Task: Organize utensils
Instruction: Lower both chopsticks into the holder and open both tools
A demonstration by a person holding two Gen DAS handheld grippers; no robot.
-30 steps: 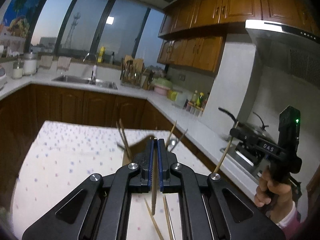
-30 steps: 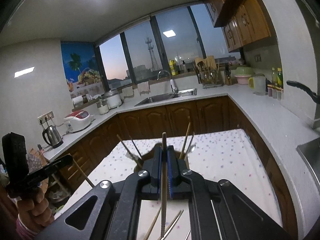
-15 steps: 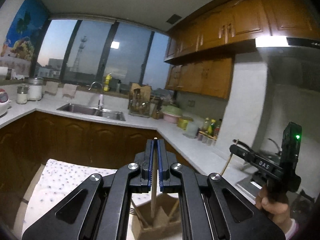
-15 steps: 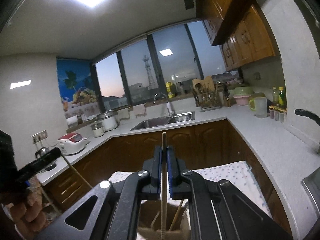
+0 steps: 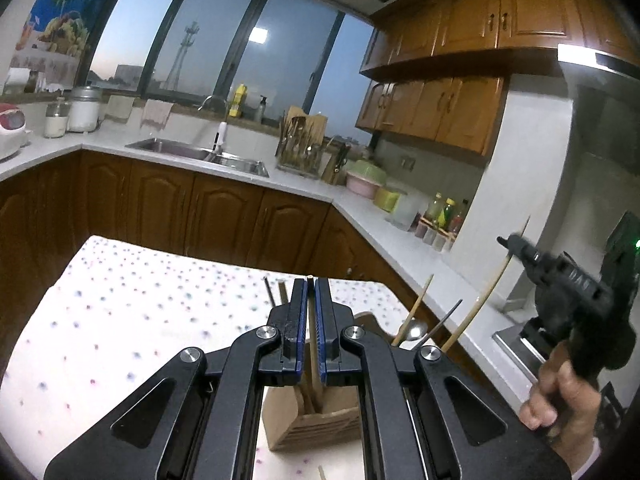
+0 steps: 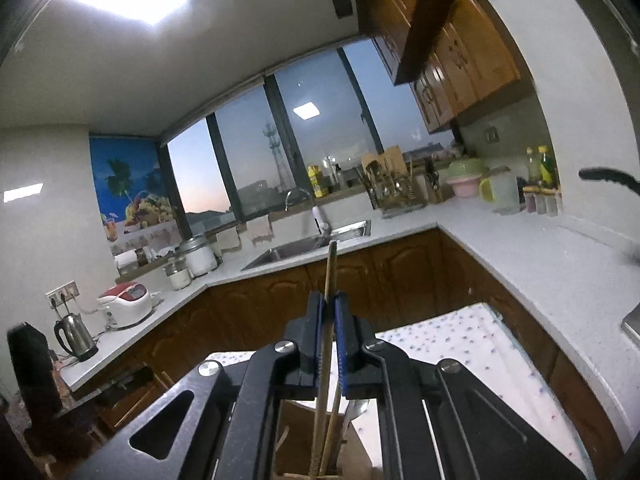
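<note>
Chopsticks: L gripper (image 5: 309,330) clamps one chopstick (image 5: 312,344), R gripper (image 6: 328,344) another (image 6: 326,344). Both now dip into wooden holder (image 5: 320,420), lower centre, having swung down from above; release looks next.

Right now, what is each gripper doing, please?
Left gripper: closed on a chopstick above the holder.
Right gripper: closed on another chopstick.
</note>
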